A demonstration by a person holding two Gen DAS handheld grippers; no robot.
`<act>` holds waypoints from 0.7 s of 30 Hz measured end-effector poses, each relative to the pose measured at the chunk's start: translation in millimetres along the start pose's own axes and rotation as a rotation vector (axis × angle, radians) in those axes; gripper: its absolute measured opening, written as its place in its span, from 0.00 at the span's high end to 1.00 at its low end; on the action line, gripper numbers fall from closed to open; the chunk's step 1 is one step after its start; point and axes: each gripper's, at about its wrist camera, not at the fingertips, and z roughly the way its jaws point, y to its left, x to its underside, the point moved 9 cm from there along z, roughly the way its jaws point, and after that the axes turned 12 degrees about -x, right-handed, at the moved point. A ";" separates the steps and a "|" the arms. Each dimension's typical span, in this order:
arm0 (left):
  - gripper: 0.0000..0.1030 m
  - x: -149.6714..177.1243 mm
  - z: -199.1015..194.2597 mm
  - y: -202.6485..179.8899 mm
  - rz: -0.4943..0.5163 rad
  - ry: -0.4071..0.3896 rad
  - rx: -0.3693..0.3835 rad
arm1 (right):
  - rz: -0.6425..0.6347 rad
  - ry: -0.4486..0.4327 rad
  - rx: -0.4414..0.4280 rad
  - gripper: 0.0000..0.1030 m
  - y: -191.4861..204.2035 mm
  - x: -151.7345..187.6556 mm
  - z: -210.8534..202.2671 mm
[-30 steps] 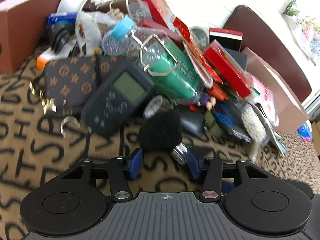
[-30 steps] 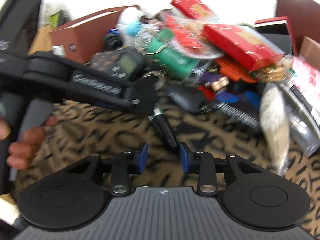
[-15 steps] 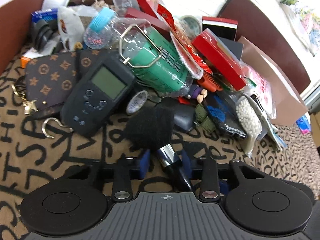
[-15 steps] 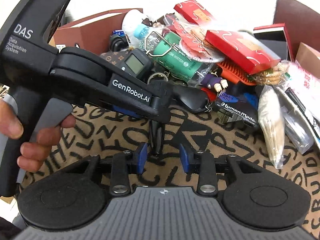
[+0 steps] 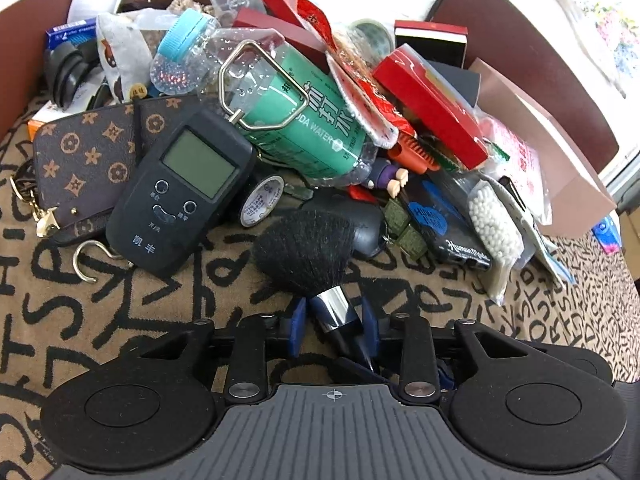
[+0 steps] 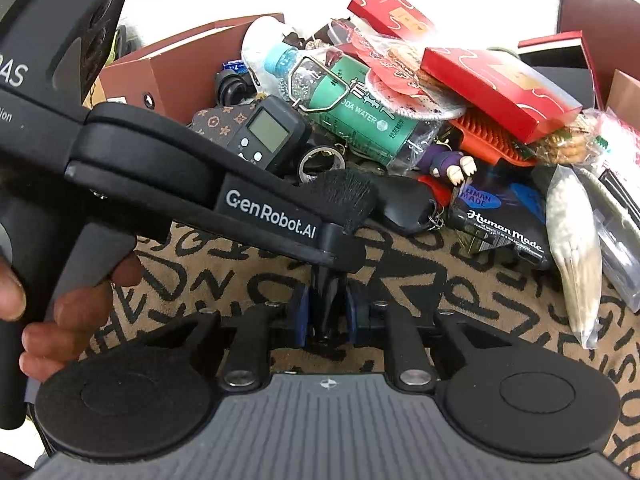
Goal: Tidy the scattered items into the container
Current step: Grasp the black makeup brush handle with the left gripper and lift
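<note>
A makeup brush [image 5: 308,248] with black bristles, a silver collar and a black handle lies at the near edge of the pile on the patterned cloth. My left gripper [image 5: 334,322] grips it at the silver collar; its jaws are opening slightly, with the pads still against the collar. In the right wrist view the left gripper [image 6: 340,252] crosses from the left over the bristles [image 6: 352,196]. My right gripper [image 6: 327,314] is closing, its blue pads pressed on the handle's black tail end. A brown box [image 5: 16,40] stands at the far left.
The heap holds a black digital scale [image 5: 180,188], a green bottle [image 5: 296,120], a brown patterned wallet [image 5: 84,160], a tape roll [image 5: 262,200], red boxes [image 5: 432,108] and a bag of white beads [image 5: 494,220]. A cardboard box [image 5: 560,168] sits right. A person's hand [image 6: 60,320] holds the left tool.
The left jaws moved forward and closed around the brush's silver collar. In the last half second the right pads narrowed onto the handle's end.
</note>
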 end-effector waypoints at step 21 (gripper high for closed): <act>0.74 19.4 -21.1 -29.4 0.077 -0.021 -0.011 | 0.072 -0.006 -0.001 0.78 0.9 11.4 -22.6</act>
